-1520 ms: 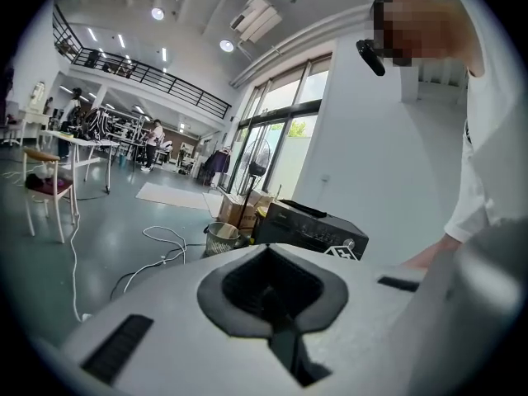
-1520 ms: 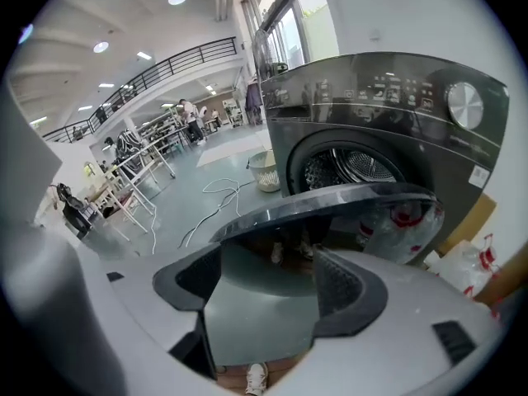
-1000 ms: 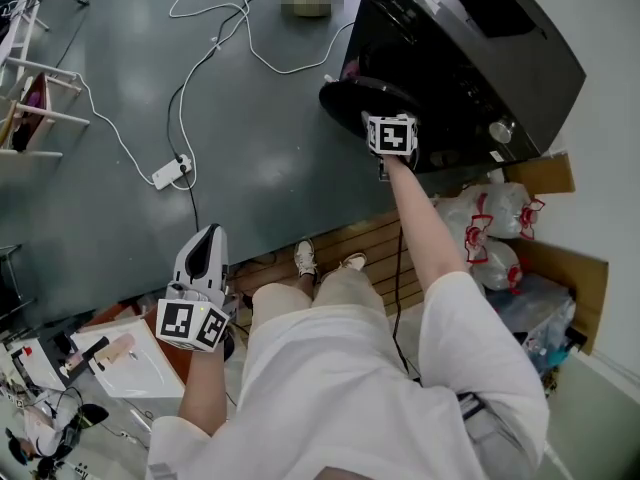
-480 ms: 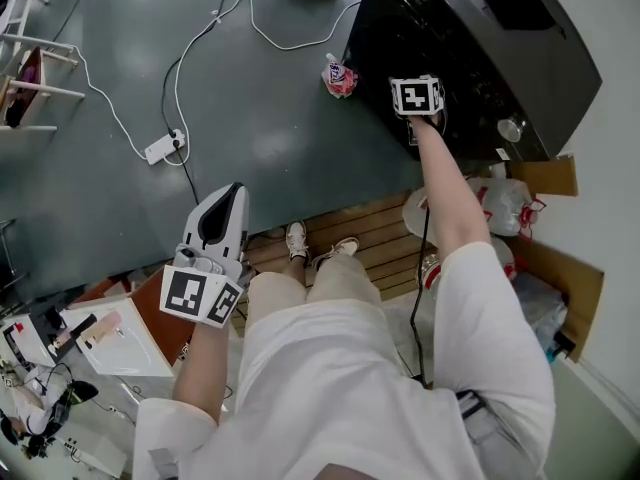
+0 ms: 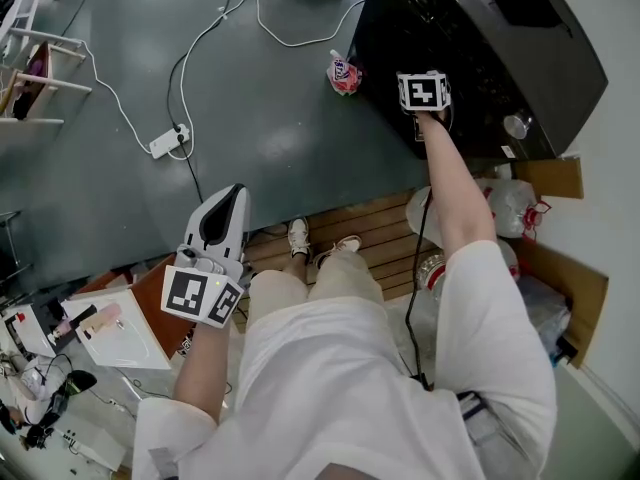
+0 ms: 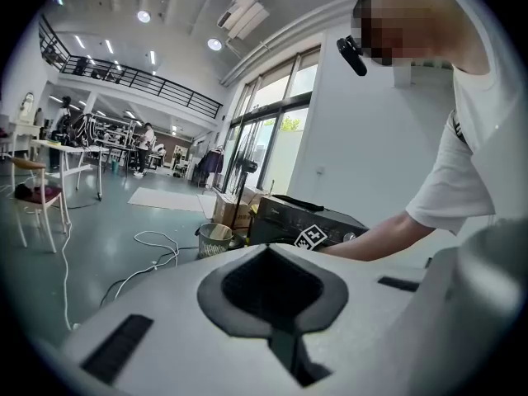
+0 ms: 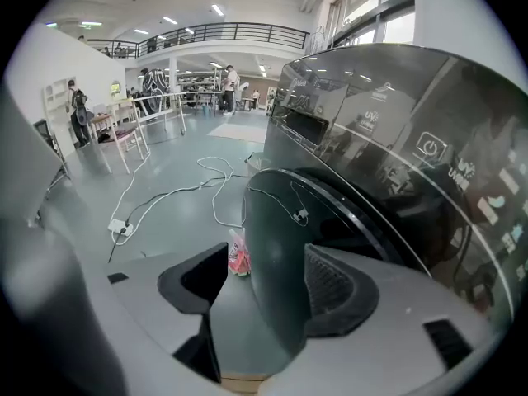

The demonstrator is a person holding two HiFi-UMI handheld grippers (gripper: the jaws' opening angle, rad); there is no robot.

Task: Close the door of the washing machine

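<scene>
I judge the door almost shut. My right hand-held gripper, wide but just narrowing, straddles its rim. My left hand-held gripper is closed and empty.

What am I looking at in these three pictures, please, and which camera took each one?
A person holds a two-jaw claw in each hand. The head view comes from a camera on the head, looking down at the grey floor, where white cables, a power strip and a pink packet lie near a black washing machine. The other two views come from cameras riding on the claws. The left claw is shut and empty. The right claw has the edge of the round door between its jaws, which have just been closing but do not clamp it; the door stands nearly shut.
</scene>
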